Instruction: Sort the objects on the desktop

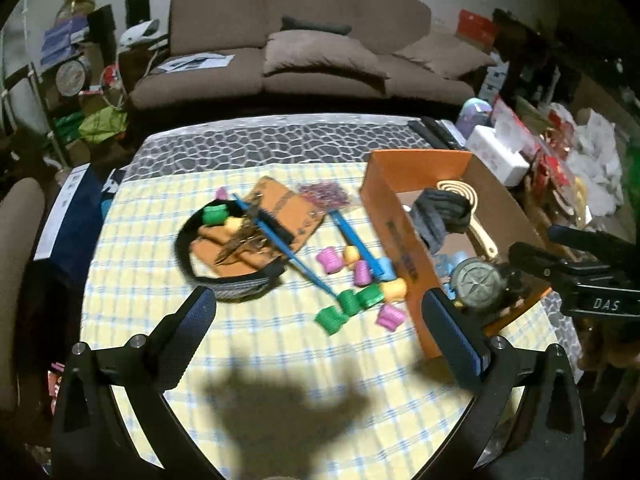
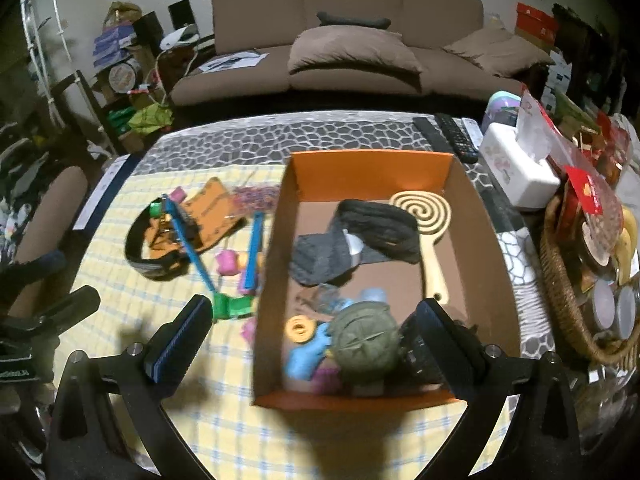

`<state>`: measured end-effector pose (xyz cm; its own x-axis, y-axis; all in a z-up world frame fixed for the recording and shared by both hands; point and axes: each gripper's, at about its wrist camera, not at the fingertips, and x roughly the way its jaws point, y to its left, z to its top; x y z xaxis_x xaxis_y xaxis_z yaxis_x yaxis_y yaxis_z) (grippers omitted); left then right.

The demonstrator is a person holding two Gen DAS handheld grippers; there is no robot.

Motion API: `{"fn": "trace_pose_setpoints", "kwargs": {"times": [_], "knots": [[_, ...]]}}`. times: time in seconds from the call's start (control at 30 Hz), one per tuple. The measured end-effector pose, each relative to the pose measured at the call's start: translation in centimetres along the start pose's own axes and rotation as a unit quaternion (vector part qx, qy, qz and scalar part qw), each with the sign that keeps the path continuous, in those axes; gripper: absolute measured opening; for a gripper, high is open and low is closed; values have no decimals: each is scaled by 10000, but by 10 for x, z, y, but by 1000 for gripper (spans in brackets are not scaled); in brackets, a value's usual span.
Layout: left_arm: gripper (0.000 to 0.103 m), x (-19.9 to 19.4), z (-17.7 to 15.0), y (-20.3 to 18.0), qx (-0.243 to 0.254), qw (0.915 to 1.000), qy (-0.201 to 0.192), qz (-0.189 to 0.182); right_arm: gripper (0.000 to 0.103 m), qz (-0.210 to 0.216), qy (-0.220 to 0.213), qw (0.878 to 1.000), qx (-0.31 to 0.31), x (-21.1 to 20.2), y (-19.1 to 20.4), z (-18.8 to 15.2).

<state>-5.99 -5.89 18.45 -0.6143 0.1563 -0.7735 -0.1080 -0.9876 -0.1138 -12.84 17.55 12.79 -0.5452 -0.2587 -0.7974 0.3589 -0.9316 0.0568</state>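
Observation:
An orange cardboard box (image 2: 368, 166) stands on the yellow checked cloth (image 1: 248, 360). It holds a dark green round compass-like object (image 2: 366, 342), grey socks (image 2: 320, 254), a spiral wooden paddle (image 2: 422, 208) and small blue and orange pieces. Left of the box lie several green, pink and orange hair rollers (image 1: 352, 300), blue sticks (image 1: 276, 236) and an orange pouch inside a black band (image 1: 224, 276). My left gripper (image 1: 320, 320) is open and empty above the rollers. My right gripper (image 2: 312, 320) is open and empty over the box's near end; it also shows in the left wrist view (image 1: 576, 268).
A brown sofa (image 2: 348, 36) stands behind the table. Remote controls (image 2: 456, 136), a white tissue box (image 2: 516, 168) and a wicker basket (image 2: 568, 300) of packets crowd the table's right side. A cluttered shelf (image 2: 124, 60) stands at the left.

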Motion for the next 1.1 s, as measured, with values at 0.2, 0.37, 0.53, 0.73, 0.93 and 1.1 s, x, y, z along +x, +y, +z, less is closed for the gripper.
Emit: {"fn": "trace_pose_setpoints", "kwargs": {"times": [0.2,0.37,0.53,0.73,0.93,1.1], "knots": [[103,-20,-10,35,-209,9996,-61,185,103,89,-42,9999,-108,-9,33,-3],[103,-32,-16,63,-352,9988,-134,328,103,170,-46,9995,-255,-11,61,-5],[103,-31,-22,87,-520,9979,-113,373,103,242,-34,9991,-343,-2,86,-6],[103,-12,-30,119,-792,9958,3,454,103,348,85,9980,-519,25,110,-7],[103,18,-34,149,-1016,9931,177,562,103,448,250,9959,-749,59,131,-8],[103,46,-33,166,-1136,9913,305,586,103,531,284,9944,-863,85,142,-4]]}}
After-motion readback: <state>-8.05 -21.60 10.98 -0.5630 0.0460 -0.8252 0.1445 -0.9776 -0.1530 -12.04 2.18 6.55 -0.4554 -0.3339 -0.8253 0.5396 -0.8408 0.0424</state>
